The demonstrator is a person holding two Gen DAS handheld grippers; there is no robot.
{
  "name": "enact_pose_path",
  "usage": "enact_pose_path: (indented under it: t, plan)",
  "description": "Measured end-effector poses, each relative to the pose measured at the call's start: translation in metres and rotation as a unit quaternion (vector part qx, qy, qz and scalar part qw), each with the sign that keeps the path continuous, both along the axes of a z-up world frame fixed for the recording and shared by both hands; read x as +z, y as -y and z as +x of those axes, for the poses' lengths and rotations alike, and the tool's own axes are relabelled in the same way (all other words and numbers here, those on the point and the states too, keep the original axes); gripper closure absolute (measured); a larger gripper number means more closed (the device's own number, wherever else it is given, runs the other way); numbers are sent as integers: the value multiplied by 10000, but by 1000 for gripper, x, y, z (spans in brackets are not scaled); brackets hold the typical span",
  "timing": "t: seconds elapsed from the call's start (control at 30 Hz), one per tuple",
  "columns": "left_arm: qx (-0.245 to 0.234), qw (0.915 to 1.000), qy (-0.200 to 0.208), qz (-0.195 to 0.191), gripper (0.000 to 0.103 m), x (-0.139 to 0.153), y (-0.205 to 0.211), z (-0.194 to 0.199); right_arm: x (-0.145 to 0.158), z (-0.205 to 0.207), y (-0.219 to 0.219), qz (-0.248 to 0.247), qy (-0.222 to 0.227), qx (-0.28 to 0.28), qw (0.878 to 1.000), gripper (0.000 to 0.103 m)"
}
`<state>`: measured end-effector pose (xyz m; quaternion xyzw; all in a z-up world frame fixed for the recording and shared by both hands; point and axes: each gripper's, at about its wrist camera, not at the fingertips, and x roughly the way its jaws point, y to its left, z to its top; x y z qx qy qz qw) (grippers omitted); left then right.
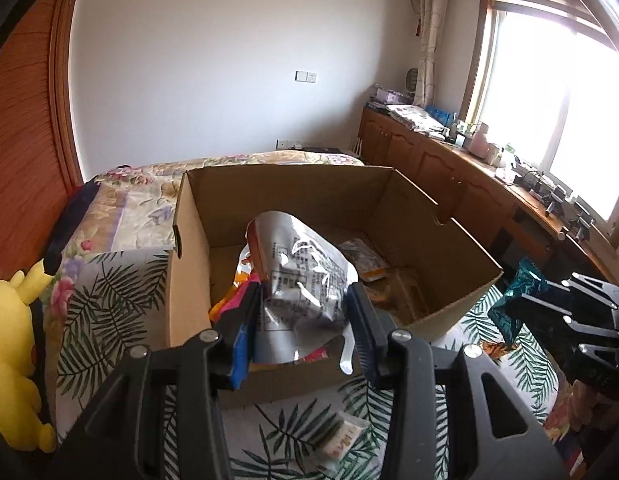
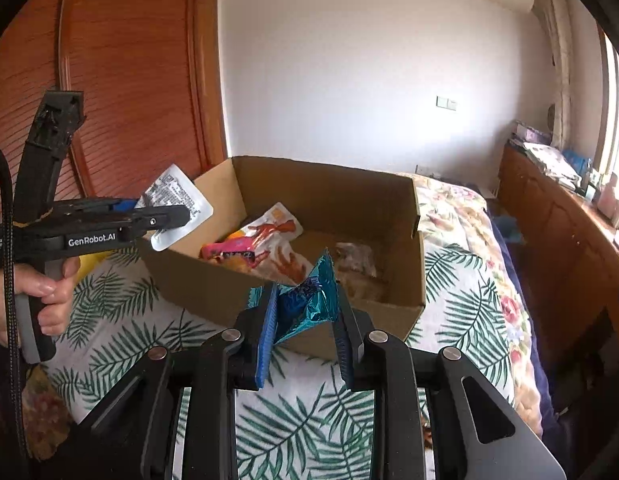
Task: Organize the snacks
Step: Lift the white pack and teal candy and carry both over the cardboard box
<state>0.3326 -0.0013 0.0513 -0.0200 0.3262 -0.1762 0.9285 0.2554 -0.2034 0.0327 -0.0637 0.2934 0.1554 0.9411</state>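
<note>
Left gripper (image 1: 305, 320) jaws pinch a silver pouch (image 1: 305, 276), right gripper (image 2: 305, 320) jaws a teal packet (image 2: 309, 304)

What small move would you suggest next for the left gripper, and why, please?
Probably open the left gripper and let go: its silver snack pouch already hangs over the open cardboard box, above the snacks inside. The right gripper holds a teal snack packet near the box's front edge, so it could follow.

I see a silver printed pouch (image 1: 305, 276) upright above the open cardboard box (image 1: 293, 188) at frame centre, a crumpled teal wrapper (image 2: 309, 300) lower centre, and an orange-pink packet (image 2: 261, 248) lying inside.
</note>
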Motion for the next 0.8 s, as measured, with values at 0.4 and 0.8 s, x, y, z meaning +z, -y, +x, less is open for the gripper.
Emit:
enact_pose_path:
  t: [0.4, 0.8]
  plan:
    - [59, 9992, -144, 369, 60, -12, 8, 21, -1, 42, 5, 89, -226, -292, 9993, 78]
    - [180, 9984, -387, 369, 49, -28, 13, 35, -15, 68, -9, 449, -451, -358, 9973, 78]
